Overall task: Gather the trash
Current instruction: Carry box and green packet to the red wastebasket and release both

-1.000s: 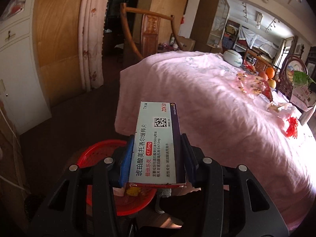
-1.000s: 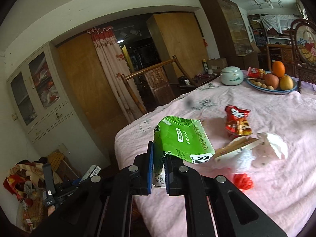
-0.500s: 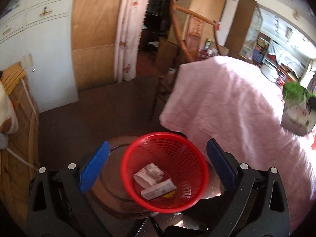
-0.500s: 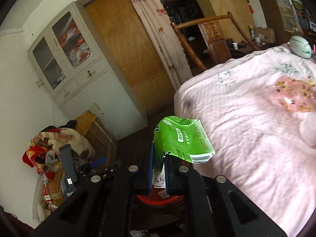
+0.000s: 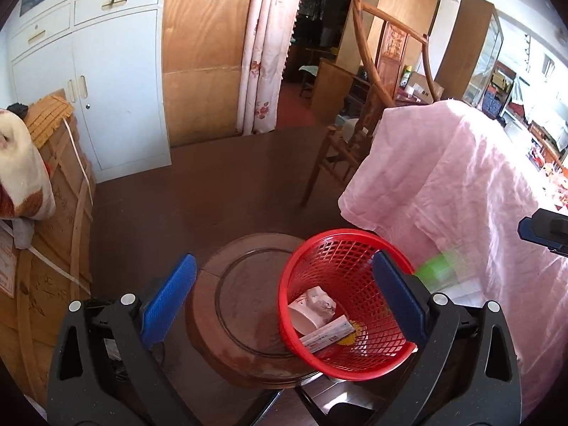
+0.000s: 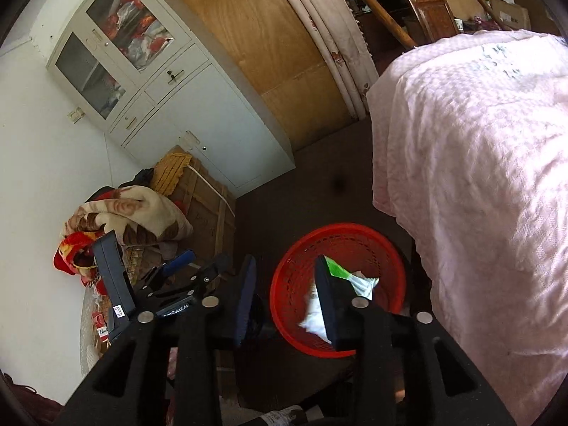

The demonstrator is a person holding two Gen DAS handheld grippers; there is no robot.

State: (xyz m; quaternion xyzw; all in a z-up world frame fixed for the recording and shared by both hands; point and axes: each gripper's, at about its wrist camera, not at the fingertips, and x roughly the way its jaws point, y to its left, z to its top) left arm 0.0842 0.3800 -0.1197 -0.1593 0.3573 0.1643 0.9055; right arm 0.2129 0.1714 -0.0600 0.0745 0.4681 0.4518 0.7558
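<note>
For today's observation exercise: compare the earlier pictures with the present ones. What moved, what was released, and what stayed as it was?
The left gripper let go of the medicine box, now lying in the red basket. The right gripper swung from the table to above the basket; its jaws are opening, and the green packet is dropping in. The basket stayed put.

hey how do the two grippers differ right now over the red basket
The left gripper stands wide open and empty; the right gripper is narrower, its jaws opening. Nothing sits between the left gripper's fingers, while a green packet shows beside the right gripper's finger, apparently loose and dropping. The left gripper's box already lies in the red basket. Both grippers point down at that basket.
</note>
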